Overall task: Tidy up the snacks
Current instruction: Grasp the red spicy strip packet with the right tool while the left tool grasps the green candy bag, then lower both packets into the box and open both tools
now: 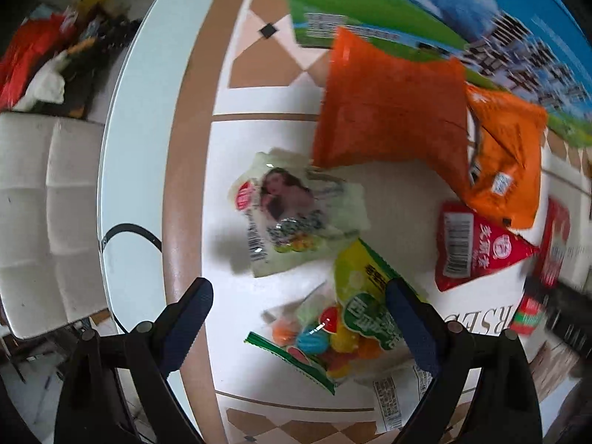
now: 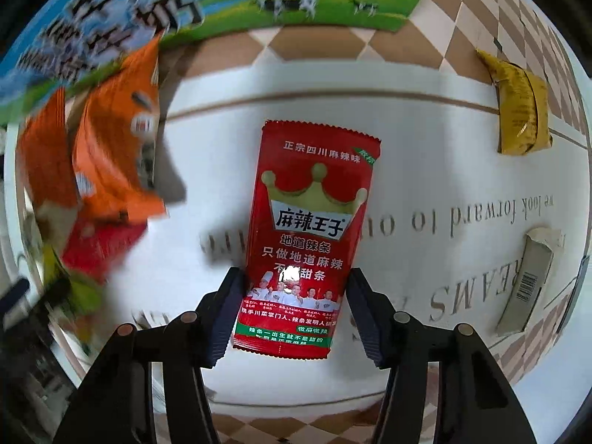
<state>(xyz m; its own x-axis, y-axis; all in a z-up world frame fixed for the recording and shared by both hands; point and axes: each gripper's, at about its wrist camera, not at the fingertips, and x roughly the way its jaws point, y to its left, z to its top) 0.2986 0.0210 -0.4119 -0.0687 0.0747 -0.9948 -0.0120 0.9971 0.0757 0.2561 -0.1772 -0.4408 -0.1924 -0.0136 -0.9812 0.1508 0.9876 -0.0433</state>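
The right gripper [image 2: 292,309] is clamped on the near end of a red snack packet [image 2: 309,229], above the white table [image 2: 425,170]. The left gripper [image 1: 296,327] hangs open over a bag of coloured candies [image 1: 333,329], apparently not touching it. Orange bags [image 1: 392,107] lie farther off against a milk carton box [image 1: 462,3].

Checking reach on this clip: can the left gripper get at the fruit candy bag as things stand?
Probably yes. The left gripper is open right above the candy bag, one finger already over it. Nothing lies on the bag, and the pale packet beside it sits clear.
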